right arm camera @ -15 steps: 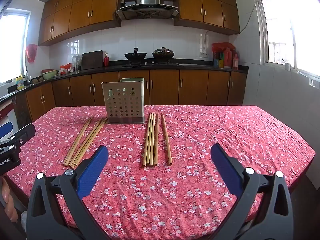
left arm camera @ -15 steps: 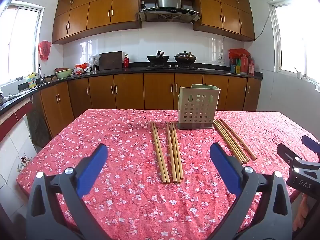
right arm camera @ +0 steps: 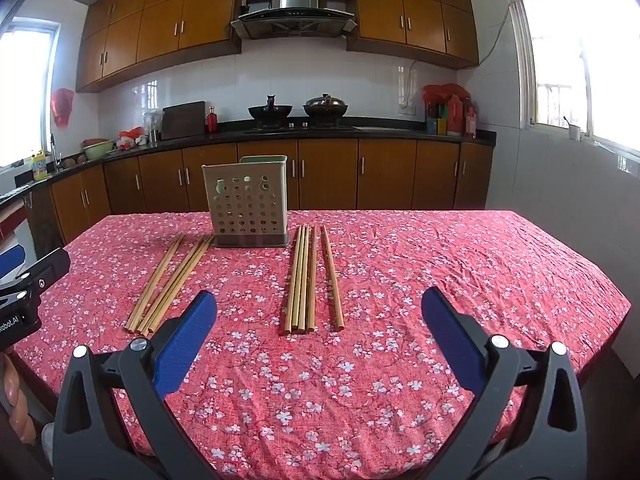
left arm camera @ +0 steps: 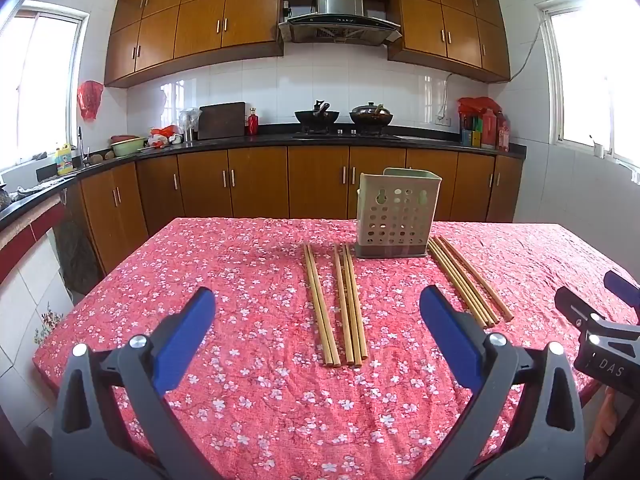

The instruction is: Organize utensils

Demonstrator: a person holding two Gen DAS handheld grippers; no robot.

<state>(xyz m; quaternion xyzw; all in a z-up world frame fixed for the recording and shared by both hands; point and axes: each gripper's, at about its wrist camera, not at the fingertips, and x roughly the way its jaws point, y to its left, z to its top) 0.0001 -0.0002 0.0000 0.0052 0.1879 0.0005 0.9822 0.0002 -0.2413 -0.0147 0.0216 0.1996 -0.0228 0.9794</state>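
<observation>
The perforated utensil holder point(left arm camera: 396, 216) is standing upright toward the far side of the table point(left arm camera: 224, 280), which is wearing a red flowered cloth. From these low angles its inside is not showing, and nothing is sticking out above its rim. A green inner part is peeking over the back edge.

The chopsticks are lying flat on the cloth in 2 groups, one on each side of the holder, running from near its base toward the cameras. The left group point(left arm camera: 338, 304) is sitting as a pair of 2 and, just beside it, a tight cluster of about 3. The right group point(right arm camera: 306, 278) is showing a tight bundle of about 4 with 1 more stick lying slightly apart on its right. The far ends of both groups are resting close beside the holder's base.

The left hand-held gripper point(left arm camera: 316, 328) is hovering above the near part of the table with its blue pads point(left arm camera: 188, 332) spread wide, holding and touching nothing. The right hand-held gripper point(right arm camera: 318, 330) is likewise hovering with its pads far apart and nothing between them. Each one is appearing at the edge of the other's view.
</observation>
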